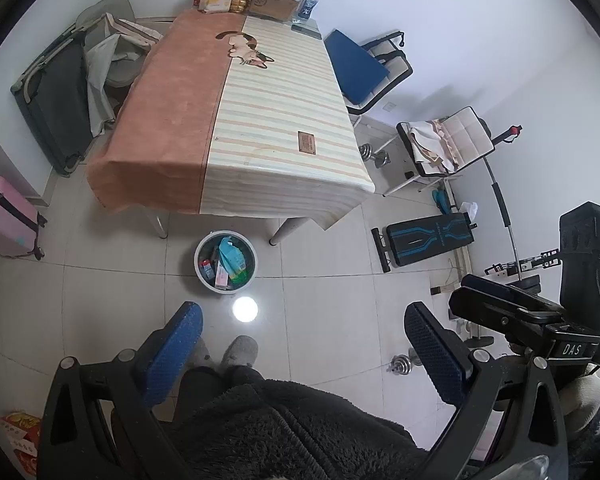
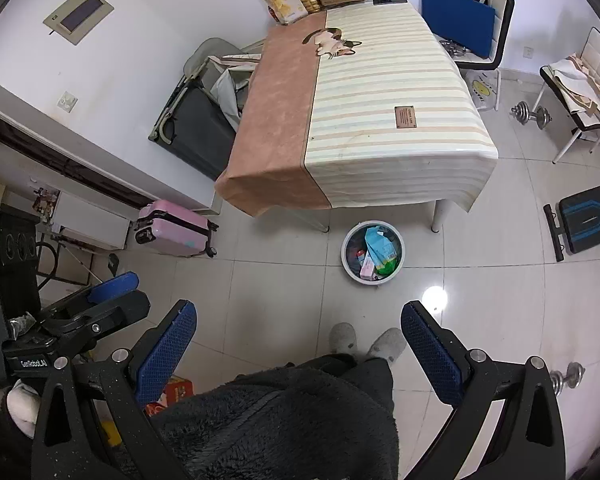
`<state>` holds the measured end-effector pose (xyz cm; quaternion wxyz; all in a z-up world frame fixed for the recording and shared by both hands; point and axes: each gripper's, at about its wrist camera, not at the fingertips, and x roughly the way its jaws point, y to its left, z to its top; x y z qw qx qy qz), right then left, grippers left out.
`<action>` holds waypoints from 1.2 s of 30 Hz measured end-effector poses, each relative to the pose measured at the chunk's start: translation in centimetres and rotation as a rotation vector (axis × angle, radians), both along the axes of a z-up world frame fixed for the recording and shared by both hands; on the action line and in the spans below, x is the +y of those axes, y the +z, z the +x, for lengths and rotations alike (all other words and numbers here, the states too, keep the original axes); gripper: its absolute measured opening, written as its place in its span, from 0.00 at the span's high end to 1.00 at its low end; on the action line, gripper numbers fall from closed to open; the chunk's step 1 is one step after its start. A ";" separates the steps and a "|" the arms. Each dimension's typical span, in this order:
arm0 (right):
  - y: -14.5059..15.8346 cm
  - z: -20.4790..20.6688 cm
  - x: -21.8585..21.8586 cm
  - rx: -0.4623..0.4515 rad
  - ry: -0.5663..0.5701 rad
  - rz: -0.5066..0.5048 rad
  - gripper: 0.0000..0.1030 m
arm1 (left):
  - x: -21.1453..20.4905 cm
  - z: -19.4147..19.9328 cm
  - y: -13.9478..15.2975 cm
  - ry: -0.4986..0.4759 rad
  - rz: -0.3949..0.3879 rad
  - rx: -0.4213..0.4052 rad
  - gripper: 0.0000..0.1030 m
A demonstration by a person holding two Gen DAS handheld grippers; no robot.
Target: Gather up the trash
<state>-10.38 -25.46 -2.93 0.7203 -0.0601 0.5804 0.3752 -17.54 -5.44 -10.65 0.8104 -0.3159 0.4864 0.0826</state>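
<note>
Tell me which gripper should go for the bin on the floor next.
Neither has a clear edge, marginally the left. Both the left gripper and right gripper are open, empty and raised, and the trash bin sits closer to centre ahead of the left one.

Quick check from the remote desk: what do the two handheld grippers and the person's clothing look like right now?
Both the left gripper and right gripper have black frames with silver bolts and blue dimpled pads. The right unit's body reads "DAS"; the left's reads "GenRobot.AI". The person wears a dark fuzzy robe and grey slippers.
</note>
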 end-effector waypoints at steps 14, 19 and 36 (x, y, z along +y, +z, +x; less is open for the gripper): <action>0.0 0.7 0.6 0.004 -0.013 0.004 0.00 | 0.5 0.8 0.0 -0.012 -0.013 0.000 0.00; 0.1 0.8 0.7 0.004 -0.014 0.002 0.00 | 0.4 0.9 0.1 -0.010 -0.014 -0.001 0.00; -0.2 1.8 1.8 0.013 -0.012 0.004 0.00 | 0.8 1.3 0.3 -0.006 -0.013 0.002 0.00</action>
